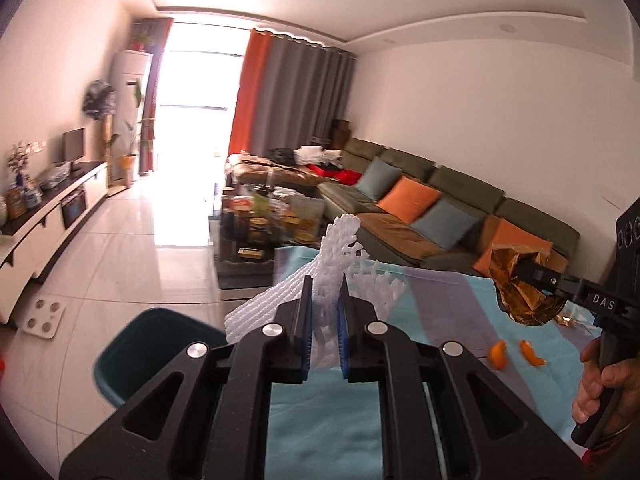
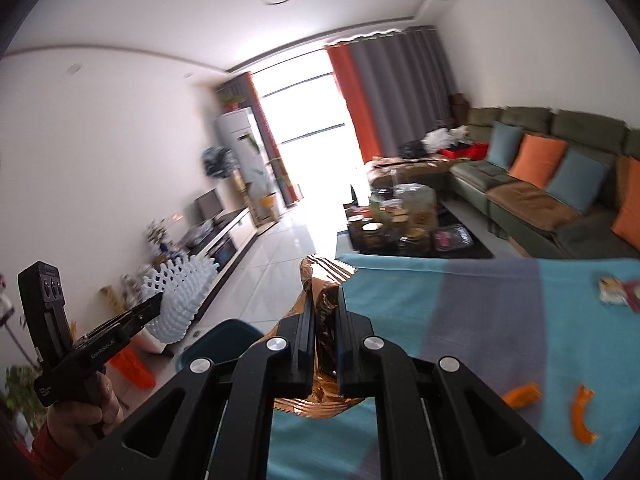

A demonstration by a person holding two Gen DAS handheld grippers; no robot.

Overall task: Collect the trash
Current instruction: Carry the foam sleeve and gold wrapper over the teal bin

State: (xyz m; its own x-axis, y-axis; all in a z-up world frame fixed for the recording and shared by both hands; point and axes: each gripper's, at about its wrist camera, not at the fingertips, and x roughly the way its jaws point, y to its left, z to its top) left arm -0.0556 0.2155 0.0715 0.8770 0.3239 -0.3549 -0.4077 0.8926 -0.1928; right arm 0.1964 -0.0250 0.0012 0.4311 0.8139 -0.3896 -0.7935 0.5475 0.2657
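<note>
Hiding behind fingers (image 2: pixel 306 350): wrapper (image 2: pixel 326 280) (crumpled)

A home living room; a long green sofa (image 1: pixel 420 200) with orange and blue cushions lines one wall; a low TV cabinet (image 1: pixel 48 216) faces it; grey and orange curtains (image 1: pixel 288 92) frame a bright balcony door; a cluttered coffee table (image 2: pixel 408 228) stands on the tiled floor (image 1: pixel 120 248).

Black left gripper (image 1: pixel 324 320) with blue pads, silver screws; red sleeve (image 2: pixel 48 444).
</note>
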